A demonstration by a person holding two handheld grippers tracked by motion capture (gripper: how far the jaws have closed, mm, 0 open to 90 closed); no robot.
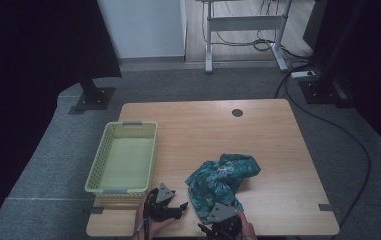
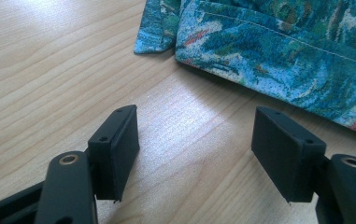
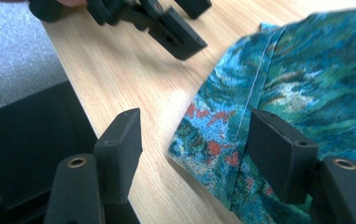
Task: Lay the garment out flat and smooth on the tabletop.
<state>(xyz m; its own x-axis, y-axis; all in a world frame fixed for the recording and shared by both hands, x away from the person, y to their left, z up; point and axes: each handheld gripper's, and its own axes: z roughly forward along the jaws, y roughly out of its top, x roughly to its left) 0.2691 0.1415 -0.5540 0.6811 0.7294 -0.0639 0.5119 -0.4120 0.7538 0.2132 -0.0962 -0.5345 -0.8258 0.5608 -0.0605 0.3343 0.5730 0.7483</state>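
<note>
Bare table beyond the cloth — basket walling the left.

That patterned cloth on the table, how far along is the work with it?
Barely begun, it seems. The teal patterned cloth lies crumpled on the wooden table, and the yellow basket beside it holds nothing. In hand: both hand-held grippers are open near the cloth's near edge, the right hand-held gripper with one jaw over the hem, the left hand-held gripper over bare wood. Gripping and handling the cloth are left.

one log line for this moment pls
left gripper open, clear of cloth | right gripper open at cloth corner | basket empty
</note>
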